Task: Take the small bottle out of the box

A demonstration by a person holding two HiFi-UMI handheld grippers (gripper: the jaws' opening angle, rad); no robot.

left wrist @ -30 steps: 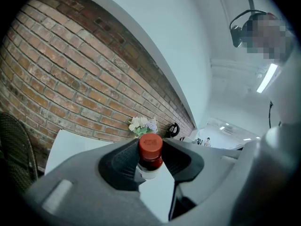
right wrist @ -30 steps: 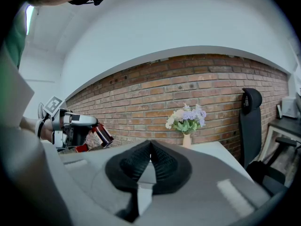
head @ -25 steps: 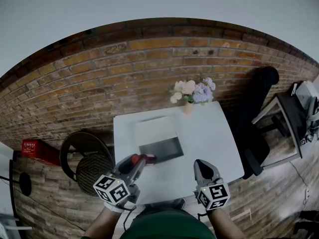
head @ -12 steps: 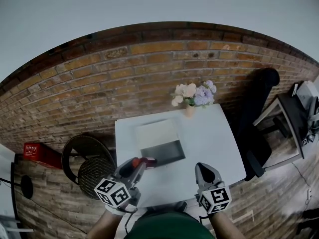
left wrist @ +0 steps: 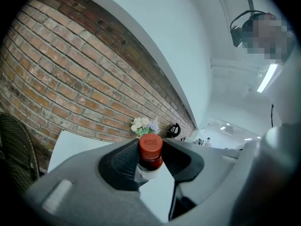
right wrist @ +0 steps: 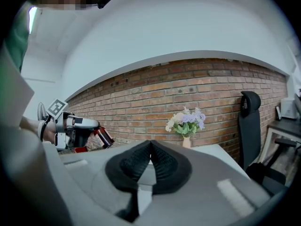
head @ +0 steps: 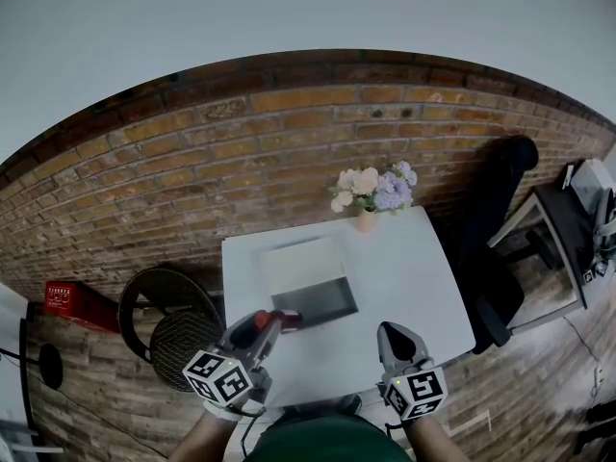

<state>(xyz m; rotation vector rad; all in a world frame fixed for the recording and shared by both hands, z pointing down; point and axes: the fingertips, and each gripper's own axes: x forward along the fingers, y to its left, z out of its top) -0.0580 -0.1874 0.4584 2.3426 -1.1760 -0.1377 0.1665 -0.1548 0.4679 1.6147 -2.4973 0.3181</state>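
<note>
The white square surface [head: 409,277] lies bare from its middle out to 3 o'clock, giving a tool free passage. An open white box [head: 303,263] stands toward 10 o'clock, and a small vase of pale flowers [head: 369,195] blocks the far edge at 12 o'clock.

Soft, even light is filling the room; ceiling strip lamp [left wrist: 268,77] is glaring overhead. Fisheye is bowing the brick wall [head: 289,152]; corners are going black.
</note>
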